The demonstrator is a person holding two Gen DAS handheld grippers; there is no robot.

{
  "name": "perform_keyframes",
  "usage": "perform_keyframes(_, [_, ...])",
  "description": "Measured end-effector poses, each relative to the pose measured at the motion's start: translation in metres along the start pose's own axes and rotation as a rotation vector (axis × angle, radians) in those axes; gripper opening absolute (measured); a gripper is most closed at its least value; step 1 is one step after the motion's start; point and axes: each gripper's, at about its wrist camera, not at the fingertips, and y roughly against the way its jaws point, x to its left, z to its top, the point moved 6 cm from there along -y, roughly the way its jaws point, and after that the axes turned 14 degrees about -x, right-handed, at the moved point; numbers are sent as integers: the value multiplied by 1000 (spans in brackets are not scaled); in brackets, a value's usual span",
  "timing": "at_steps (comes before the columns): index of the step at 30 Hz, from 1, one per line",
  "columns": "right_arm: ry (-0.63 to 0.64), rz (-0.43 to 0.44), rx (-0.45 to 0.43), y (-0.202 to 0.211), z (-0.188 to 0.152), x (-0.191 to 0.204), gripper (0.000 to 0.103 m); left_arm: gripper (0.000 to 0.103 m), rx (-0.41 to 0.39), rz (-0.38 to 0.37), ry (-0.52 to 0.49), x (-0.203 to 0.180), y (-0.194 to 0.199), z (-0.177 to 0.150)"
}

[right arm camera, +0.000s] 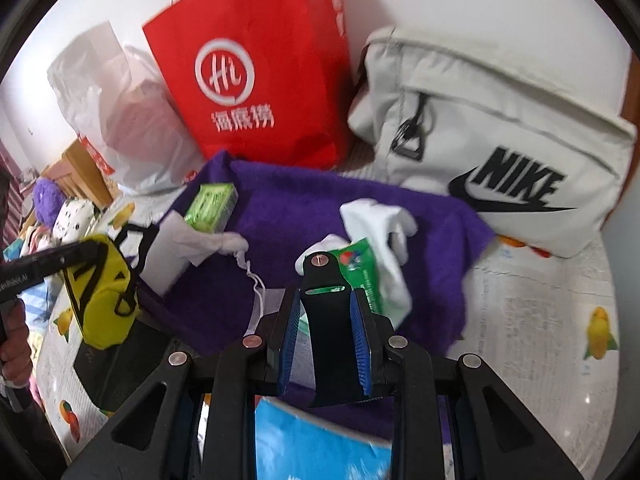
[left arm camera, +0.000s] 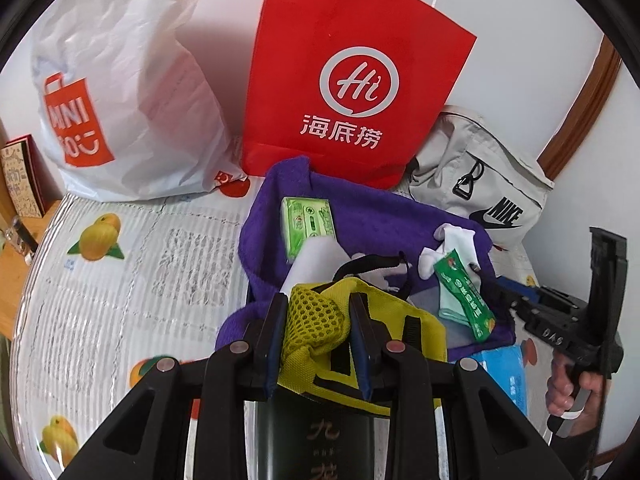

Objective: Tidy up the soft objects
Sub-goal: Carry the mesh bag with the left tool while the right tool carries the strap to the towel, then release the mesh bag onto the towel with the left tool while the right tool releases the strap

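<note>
The yellow pouch (left arm camera: 360, 320) is the item in hand. It hangs clear of the surface, clamped by its mesh pocket between the fingers (left arm camera: 276, 320) of the left gripper (left arm camera: 316, 316), which are drawn in narrow on the mesh. In the right wrist view the pouch dangles at the left edge, above a dark box (right arm camera: 116, 364).

Beyond the pouch lies a purple towel (right arm camera: 320, 208) spread on the fruit-printed table (left arm camera: 120, 280). On the towel rest a green tissue pack (left arm camera: 308, 220), a white drawstring bag (right arm camera: 192, 244), white socks (right arm camera: 384, 232) and a green sachet (right arm camera: 360, 264).

The right gripper (right arm camera: 326, 336) holds a flat black strap-like piece (right arm camera: 326, 344) between its blue pads; the fingers are narrow around it. What this piece belongs to cannot be determined.

At the rear stand a white shopping bag (left arm camera: 132, 100), a red paper bag (left arm camera: 352, 80) and a grey Nike bag (right arm camera: 500, 140). A blue packet (right arm camera: 320, 448) lies nearest the right camera.

Hazards, as judged:
- The grip is on mesh only. The pouch body may swing or the mesh may slip out under its own weight.
- The pouch's loose black straps may snag the drawstring bag or drag the towel, displacing the items on it.
- Both grippers work close together over the towel; a collision may knock the socks or sachet aside.
</note>
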Motion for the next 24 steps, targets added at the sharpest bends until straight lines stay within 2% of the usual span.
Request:
perform_keyframes(11, [2, 3, 119, -43, -18, -6, 26, 28, 30, -3, -26, -12, -33, 9])
perform_keyframes(17, [-7, 33, 121, -45, -20, -5, 27, 28, 39, -13, -21, -26, -57, 19])
perform_keyframes(18, [-9, 43, 115, -43, -18, -5, 30, 28, 40, -10, -21, -27, -61, 21])
perform_keyframes(21, [-16, 55, 88, -32, -15, -6, 46, 28, 44, 1, -18, -28, -70, 24])
perform_keyframes(24, [-1, 45, 55, -19, -13, -7, 50, 28, 44, 9, -1, -26, -78, 27])
